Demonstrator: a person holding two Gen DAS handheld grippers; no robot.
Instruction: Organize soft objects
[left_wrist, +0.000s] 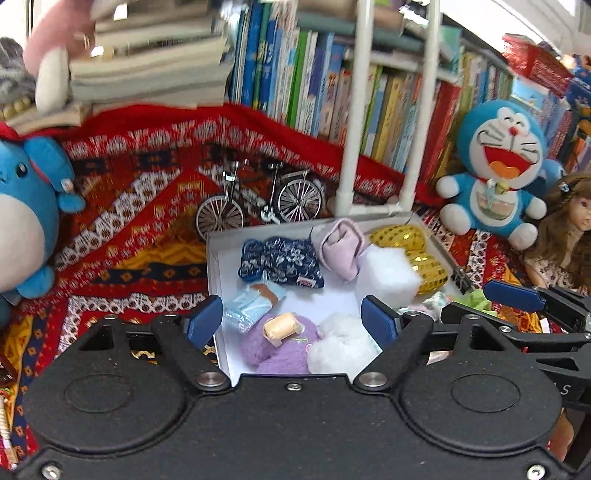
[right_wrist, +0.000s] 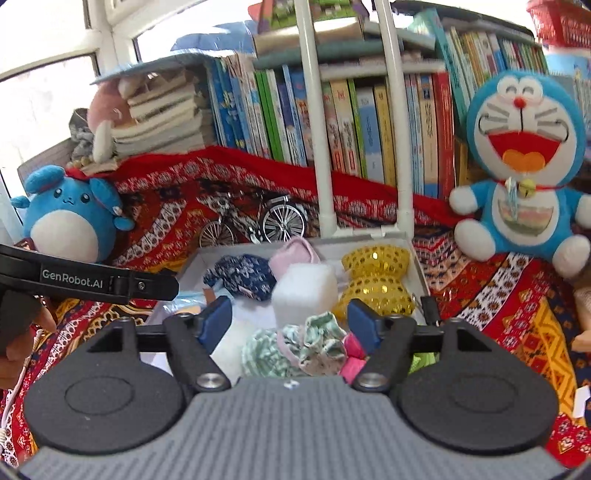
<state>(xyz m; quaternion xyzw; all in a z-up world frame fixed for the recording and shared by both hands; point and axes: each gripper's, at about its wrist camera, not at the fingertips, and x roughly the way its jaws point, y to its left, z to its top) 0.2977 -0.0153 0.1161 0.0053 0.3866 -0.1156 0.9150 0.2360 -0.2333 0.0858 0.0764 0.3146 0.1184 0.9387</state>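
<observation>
The white box (left_wrist: 216, 258) sits on the red patterned cloth (left_wrist: 140, 229) in front of the bookshelf and already carries most of the soft things: a navy floral pouch (left_wrist: 280, 260) at its 10 o'clock, a pink folded cloth (left_wrist: 341, 245) at 12, a gold sequin bag (left_wrist: 410, 251) at 2, a white foam block (left_wrist: 386, 275) near the middle, a pale blue packet (left_wrist: 251, 302), a purple plush (left_wrist: 280, 345) with a small tan roll (left_wrist: 280, 328) on it, and a white fluffy ball (left_wrist: 341, 345) at the near edge. The left hand-held gripper (left_wrist: 293, 323) hovers over the near end of the box with its jaws spread wide and nothing between them. The right hand-held gripper (right_wrist: 290, 319) is likewise wide open and empty, poised just above a green-and-white patterned cloth bundle (right_wrist: 295, 345) with a bright pink piece (right_wrist: 352, 356) at its 3 o'clock. The step in hand looks like collecting the remaining items at the box's near right corner. The next move probably calls for lowering the right jaws around the bundle, closing gently since it will squash, then setting it into free space in the box. Whether the bundle already lies inside the box I cannot tell.
</observation>
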